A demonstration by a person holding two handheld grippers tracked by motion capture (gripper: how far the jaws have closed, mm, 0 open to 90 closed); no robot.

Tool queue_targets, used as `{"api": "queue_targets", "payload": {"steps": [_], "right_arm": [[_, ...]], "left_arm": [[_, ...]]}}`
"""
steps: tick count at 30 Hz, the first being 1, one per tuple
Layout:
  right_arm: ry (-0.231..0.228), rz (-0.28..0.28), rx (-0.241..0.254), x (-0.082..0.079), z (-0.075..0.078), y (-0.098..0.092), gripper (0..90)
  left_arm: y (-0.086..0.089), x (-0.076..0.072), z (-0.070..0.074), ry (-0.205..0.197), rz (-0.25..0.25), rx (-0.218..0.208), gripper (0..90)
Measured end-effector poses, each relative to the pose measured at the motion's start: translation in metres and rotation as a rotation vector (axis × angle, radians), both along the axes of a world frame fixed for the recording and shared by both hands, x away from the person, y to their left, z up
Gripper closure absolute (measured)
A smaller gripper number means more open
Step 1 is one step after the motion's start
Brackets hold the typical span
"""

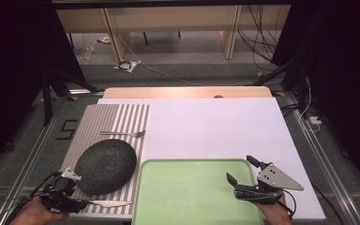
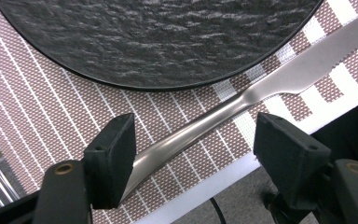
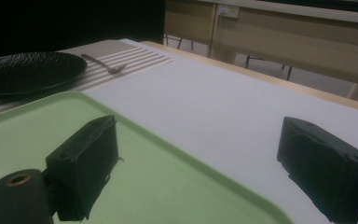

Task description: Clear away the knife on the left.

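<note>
Striped placemat under your left gripper: its fingers straddle the knife handle, not clamped, the handle's end hidden behind one. Your right gripper hangs open over the green tray, empty.

Green tray, black plate on striped placemat, fork beyond.

No legible txt, labels or nos. anywhere; far bits prob. too blurred.
</note>
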State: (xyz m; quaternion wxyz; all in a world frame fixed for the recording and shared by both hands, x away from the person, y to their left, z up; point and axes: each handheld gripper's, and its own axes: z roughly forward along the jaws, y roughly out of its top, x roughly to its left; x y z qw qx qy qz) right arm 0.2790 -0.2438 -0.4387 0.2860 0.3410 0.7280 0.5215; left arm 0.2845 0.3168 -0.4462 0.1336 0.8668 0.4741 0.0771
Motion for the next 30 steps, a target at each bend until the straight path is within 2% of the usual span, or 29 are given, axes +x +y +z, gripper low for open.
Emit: {"api": "queue_targets", "payload": {"steps": [8,17,20,27,30], "right_arm": [[0.002,0.004,-0.002,0.000,0.000,0.001,13.3],[-0.001,0.008,-0.002,0.001,-0.001,0.000,13.4],[0.005,0.006,-0.009,0.000,-0.001,0.001,13.4],[0.004,0.013,-0.007,0.001,-0.002,0.002,13.5],[0.006,0.017,-0.009,0.001,-0.002,0.003,13.6]], "left_arm": [[-0.005,0.005,-0.010,0.044,-0.024,0.015,31.1],[-0.007,0.008,-0.013,0.067,-0.025,0.035,34.0],[-0.009,0.009,-0.015,0.073,-0.036,0.040,35.1],[-0.014,0.012,-0.018,0.089,-0.074,0.083,37.5],[-0.014,0.012,-0.018,0.094,-0.082,0.083,38.1]]}}
